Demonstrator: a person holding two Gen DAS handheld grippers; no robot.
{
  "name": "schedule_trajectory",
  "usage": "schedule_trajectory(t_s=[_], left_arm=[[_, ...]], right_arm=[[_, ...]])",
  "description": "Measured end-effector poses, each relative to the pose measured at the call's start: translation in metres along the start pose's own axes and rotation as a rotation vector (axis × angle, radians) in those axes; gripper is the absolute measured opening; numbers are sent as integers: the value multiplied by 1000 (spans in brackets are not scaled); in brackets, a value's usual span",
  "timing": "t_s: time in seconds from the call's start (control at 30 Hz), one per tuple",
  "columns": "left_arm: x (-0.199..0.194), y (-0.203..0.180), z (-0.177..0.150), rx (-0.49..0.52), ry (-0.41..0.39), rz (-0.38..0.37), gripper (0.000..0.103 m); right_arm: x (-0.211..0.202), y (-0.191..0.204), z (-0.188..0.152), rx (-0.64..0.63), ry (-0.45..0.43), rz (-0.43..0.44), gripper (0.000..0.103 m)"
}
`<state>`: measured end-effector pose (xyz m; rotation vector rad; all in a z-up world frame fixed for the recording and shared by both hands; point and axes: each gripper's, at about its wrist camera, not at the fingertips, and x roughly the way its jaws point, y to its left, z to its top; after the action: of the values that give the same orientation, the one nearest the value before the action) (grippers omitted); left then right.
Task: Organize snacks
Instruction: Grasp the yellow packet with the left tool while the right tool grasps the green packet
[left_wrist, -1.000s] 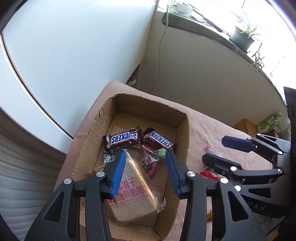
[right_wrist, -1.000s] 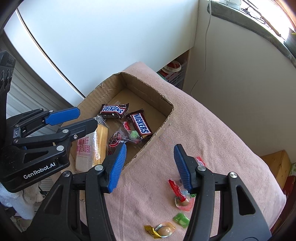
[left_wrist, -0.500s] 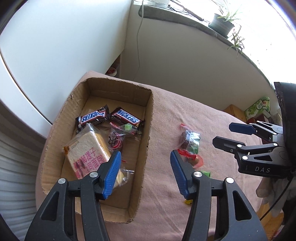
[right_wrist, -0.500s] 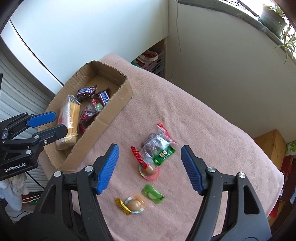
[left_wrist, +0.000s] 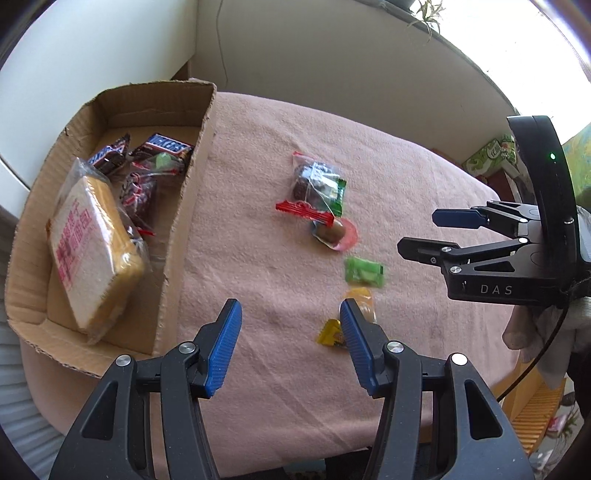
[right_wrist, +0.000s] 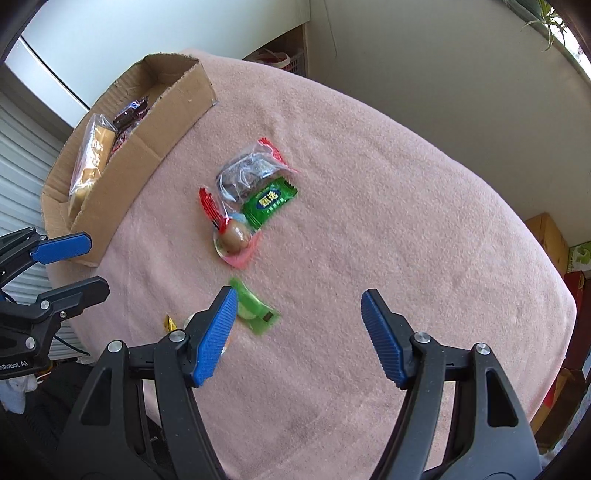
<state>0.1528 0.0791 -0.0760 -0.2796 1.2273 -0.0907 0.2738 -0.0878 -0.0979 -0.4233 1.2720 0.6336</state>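
Note:
A cardboard box (left_wrist: 177, 236) at the left of the pink cloth holds a bagged bread slab (left_wrist: 92, 251) and two Snickers bars (left_wrist: 162, 146). Loose on the cloth lie a clear bag of dark pieces (left_wrist: 314, 181), a green packet (right_wrist: 269, 201), a brown ball in a pink wrapper (right_wrist: 236, 236), a green candy (right_wrist: 255, 308) and a yellow-wrapped sweet (left_wrist: 360, 302), half hidden behind a finger. My left gripper (left_wrist: 290, 314) hangs open over bare cloth between the box and the sweets. My right gripper (right_wrist: 299, 299) is open, just right of the green candy, holding nothing.
The box's near wall (right_wrist: 147, 147) stands between the cloth and its contents. The cloth's rounded edge drops off in front and to the right. A green carton (left_wrist: 491, 155) and brown boxes sit on the floor beyond it. A window ledge with a plant (left_wrist: 424, 11) runs behind.
Both grippers have moved right, away from the box and lower over the loose snacks. The left one came off the bread slab, which stays in the box. Both stand wider.

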Motion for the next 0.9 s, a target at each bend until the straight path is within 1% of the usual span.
schedule_trajectory(t_s=[0.13,0.3,0.37,0.47,0.57,0.77,0.9], left_arm=[[14,-11,-15,21,44,-28,55],[33,-29,-32,81,91,-39,55],[42,-34,-35,109,95,-35,55],[49,-41,-38,149,82,-22,55],[56,-44,-41,161,70,-1,55],[65,-55,-45,184,23,29,55],[69,-62,-44,197,-2,33,55]], right_arm=[[10,2,-12,-35,26,1,72],[21,9,-23,-111,53,7,72],[24,12,-25,-138,58,24,72],[29,18,-29,-179,59,36,72],[35,26,-34,-228,61,41,72],[47,37,-29,-306,48,42,72],[55,43,-21,-365,52,36,64]])
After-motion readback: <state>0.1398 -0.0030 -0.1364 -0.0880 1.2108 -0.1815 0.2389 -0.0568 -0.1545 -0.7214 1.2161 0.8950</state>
